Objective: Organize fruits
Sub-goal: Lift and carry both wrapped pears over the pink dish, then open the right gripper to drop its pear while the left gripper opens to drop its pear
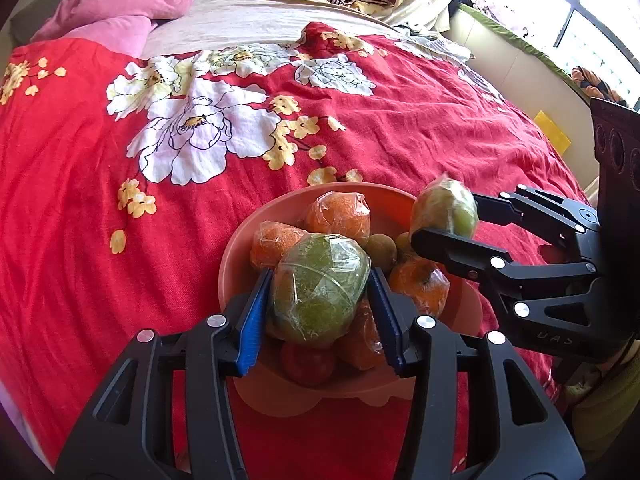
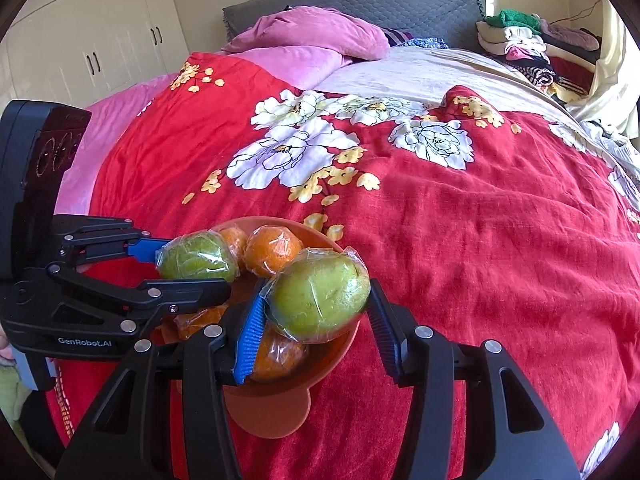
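While each pair of tongs pinches one plastic-wrapped green fruit above an orange bowl [image 1: 240, 248] of wrapped oranges, sorting looks midway. Left gripper [image 1: 320, 300] holds its green fruit [image 1: 320, 292] over the pile; right gripper [image 2: 316, 312] holds another green fruit [image 2: 320, 300] beside it. Next, each likely needs carrying clear onto the red bedspread [image 2: 480, 260] just beyond.

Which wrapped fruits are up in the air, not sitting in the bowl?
The two plastic-wrapped green fruits: one clamped in the left tool, the other in the right tool. The plastic-wrapped orange fruits all rest in the orange plastic bowl.
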Demonstrator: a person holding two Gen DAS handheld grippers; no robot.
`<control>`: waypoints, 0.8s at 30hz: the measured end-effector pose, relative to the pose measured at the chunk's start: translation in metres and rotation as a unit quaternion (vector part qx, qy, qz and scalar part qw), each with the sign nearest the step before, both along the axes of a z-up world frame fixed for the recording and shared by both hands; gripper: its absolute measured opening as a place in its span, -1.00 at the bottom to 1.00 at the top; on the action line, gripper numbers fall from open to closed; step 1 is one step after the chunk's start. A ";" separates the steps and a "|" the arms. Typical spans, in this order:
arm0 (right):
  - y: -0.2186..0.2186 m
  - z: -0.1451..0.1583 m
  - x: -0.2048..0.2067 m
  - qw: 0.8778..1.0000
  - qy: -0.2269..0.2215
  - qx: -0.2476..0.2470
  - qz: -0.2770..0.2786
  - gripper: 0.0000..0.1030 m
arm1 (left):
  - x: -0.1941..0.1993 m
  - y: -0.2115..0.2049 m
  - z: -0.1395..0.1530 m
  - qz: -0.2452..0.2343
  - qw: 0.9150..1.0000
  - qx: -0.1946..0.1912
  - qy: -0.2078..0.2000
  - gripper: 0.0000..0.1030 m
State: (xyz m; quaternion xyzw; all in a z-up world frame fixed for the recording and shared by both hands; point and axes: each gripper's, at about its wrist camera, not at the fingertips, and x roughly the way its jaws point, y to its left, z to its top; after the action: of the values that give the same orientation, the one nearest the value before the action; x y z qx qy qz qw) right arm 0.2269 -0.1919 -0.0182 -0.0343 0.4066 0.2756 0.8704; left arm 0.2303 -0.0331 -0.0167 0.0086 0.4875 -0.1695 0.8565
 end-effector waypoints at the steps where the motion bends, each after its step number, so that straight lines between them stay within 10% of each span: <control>1: 0.000 0.000 0.000 1.000 0.001 0.000 0.000 -0.05 | 0.000 0.000 0.001 0.001 1.000 0.000 -0.001 -0.22; 24: -0.031 0.024 -0.028 0.998 -0.017 0.042 -0.043 0.39 | -0.004 -0.003 0.007 0.001 1.000 -0.001 -0.008 -0.06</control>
State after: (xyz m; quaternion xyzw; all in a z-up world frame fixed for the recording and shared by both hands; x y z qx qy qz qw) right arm 0.1988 -0.2231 0.0058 0.0149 0.3813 0.2541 0.8887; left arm 0.2258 -0.0356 -0.0098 0.0088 0.4805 -0.1686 0.8606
